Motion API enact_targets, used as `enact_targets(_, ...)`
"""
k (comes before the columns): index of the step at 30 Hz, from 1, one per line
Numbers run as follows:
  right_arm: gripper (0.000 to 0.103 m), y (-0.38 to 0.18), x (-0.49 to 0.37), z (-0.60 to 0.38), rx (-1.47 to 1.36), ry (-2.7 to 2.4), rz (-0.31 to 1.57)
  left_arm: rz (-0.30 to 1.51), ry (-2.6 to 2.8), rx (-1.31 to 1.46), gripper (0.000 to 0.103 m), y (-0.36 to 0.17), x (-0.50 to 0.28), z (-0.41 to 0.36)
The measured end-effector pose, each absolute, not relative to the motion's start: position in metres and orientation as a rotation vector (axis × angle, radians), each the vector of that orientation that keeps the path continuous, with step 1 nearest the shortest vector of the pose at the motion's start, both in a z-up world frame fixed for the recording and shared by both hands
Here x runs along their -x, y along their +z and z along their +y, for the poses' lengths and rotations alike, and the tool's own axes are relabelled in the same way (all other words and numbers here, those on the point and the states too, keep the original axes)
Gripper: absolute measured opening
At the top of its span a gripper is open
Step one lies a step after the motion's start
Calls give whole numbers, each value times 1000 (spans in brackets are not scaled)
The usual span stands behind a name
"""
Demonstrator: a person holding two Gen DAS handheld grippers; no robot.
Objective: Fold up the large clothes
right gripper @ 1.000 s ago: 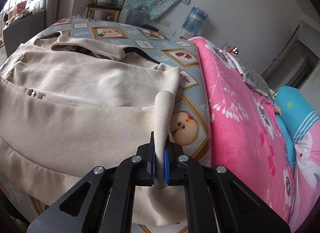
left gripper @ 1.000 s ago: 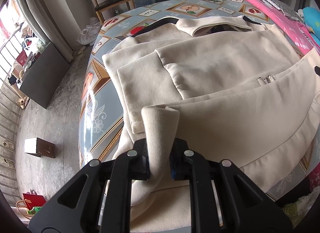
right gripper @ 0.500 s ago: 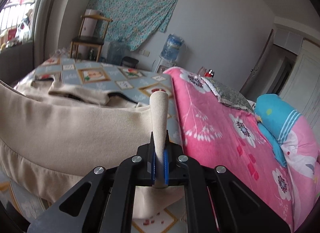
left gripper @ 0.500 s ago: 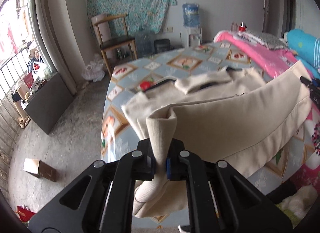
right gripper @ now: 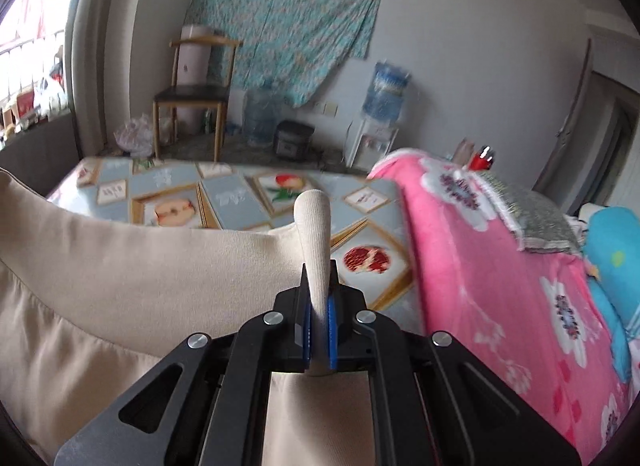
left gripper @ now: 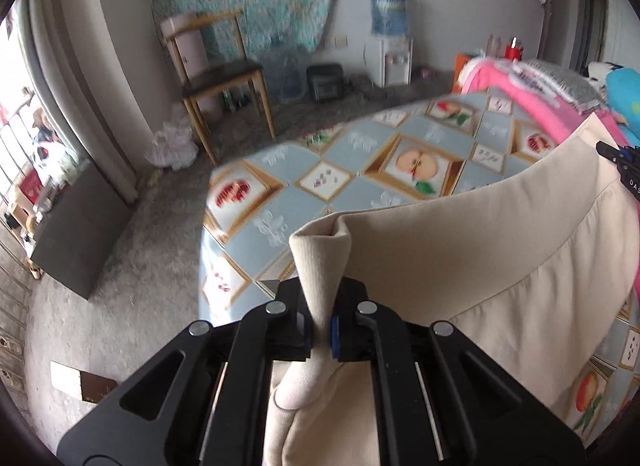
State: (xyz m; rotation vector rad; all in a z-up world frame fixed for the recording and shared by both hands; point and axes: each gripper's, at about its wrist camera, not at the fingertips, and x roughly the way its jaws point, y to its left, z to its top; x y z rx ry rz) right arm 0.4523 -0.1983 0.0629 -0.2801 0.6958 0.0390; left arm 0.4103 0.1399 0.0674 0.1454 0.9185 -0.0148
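A large beige garment (left gripper: 480, 250) hangs stretched between my two grippers above the table with the fruit-pattern cloth (left gripper: 360, 169). My left gripper (left gripper: 322, 330) is shut on its ribbed hem at one corner. My right gripper (right gripper: 319, 330) is shut on the ribbed hem at the other corner; the garment (right gripper: 120, 266) sags off to the left in the right wrist view. The right gripper's tip also shows at the right edge of the left wrist view (left gripper: 624, 161). The lifted cloth hides the rest of the garment and the near part of the table.
A pink flowered blanket (right gripper: 500, 266) and a blue pillow (right gripper: 616, 242) lie to the right of the table. A wooden chair (left gripper: 216, 73), a water dispenser (left gripper: 390, 41) and a dark cabinet (left gripper: 80, 225) stand on the floor beyond and to the left.
Both grippers have lifted the hem up and forward. The garment's collar and body, seen flat on the table before, are now hidden behind the raised cloth.
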Motion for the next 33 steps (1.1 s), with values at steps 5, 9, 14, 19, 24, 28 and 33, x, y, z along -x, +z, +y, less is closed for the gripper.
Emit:
enact_targets(5, 6, -7, -499, -193, 296, 87, 897, 1096, 30, -155, 8, -8, -445, 154)
enact_targets(9, 17, -17, -514, -212, 194, 140, 1009, 1120, 24, -55, 20, -18, -443, 171)
enact_targets(14, 25, 34, -476, -259, 17, 144, 917, 988, 96, 54, 28, 30, -410, 215)
enact_targets(19, 44, 70, -388, -272, -33, 232, 854, 907, 3, 45, 29, 61, -340, 200)
enact_targets(24, 45, 25, -318, -259, -53, 306, 974, 945, -108, 75, 32, 33, -272, 157)
enact_targets(28, 45, -24, -303, -272, -130, 260, 1034, 1058, -19, 73, 33, -21, -257, 151)
enact_targets(33, 45, -3, -298, -260, -52, 178, 1050, 1008, -6, 61, 33, -14, -243, 155)
